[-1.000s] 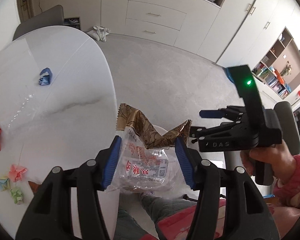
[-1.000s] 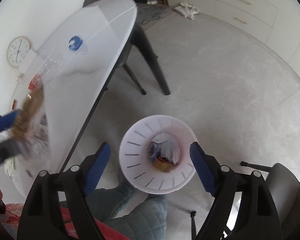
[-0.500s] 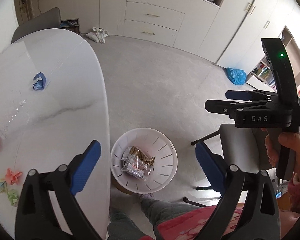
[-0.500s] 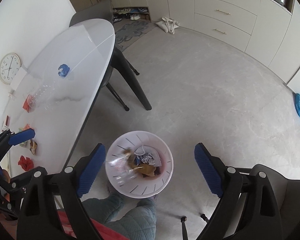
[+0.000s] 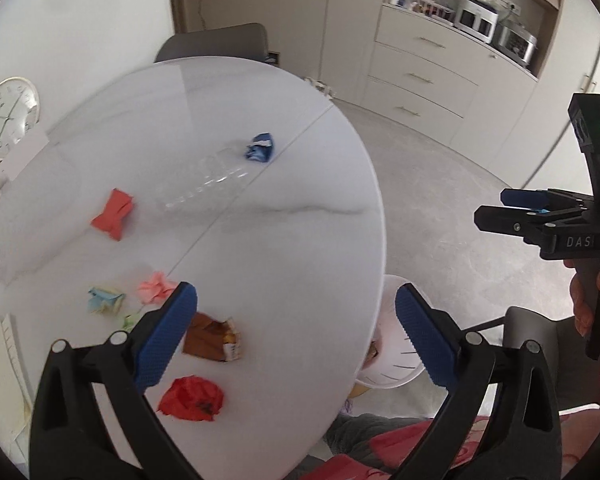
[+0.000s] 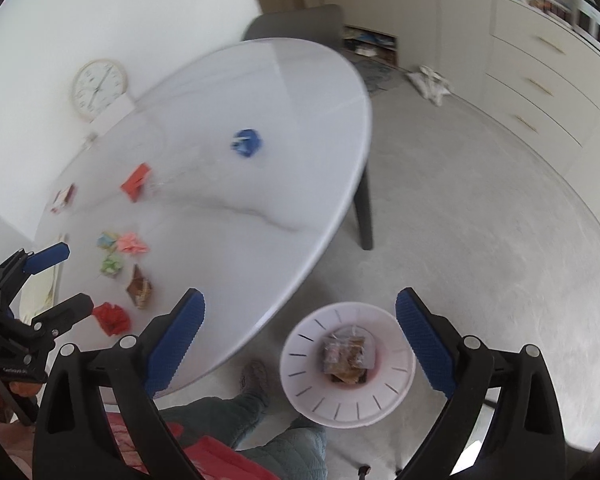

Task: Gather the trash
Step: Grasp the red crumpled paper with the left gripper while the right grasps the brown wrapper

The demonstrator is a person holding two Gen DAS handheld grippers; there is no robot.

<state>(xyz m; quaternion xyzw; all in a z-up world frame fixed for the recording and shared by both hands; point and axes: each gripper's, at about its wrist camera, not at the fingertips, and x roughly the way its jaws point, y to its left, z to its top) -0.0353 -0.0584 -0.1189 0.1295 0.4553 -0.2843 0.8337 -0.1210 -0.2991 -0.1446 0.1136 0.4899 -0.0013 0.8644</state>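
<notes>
Pale cabinets with drawers (image 5: 420, 76) line the far wall of a room with a grey floor, and a round wall clock (image 5: 9, 117) hangs at the far left. A white oval worktop (image 5: 300, 248) with a faint grey vein fills the left of both views, a grey chair (image 5: 214, 42) tucked in at its far end.

Trash lies scattered across the worktop. A crumpled blue wrapper (image 5: 260, 149) sits toward the far side, with what looks like a clear plastic bottle (image 5: 204, 188) lying just beside it, though glare makes it hard to be sure. A folded red paper (image 5: 113, 214) lies to the left. Nearer, a pink paper wad (image 5: 156, 286), a light blue-and-yellow one (image 5: 106, 300) and a small green one (image 6: 112, 265) cluster together. A brown snack wrapper (image 5: 214, 338) and a crumpled red paper ball (image 5: 192, 398) lie closest.

On the floor, just off the worktop's near right edge, stands a white waste bin (image 6: 312, 380) holding clear and brown wrappers (image 6: 348, 354).

The left claw (image 5: 296, 334) hovers over the near worktop, spread wide and holding nothing, its left blue pad just above the brown wrapper. The right claw (image 6: 300, 340) hangs over the floor beside the bin, likewise spread wide and unloaded.
</notes>
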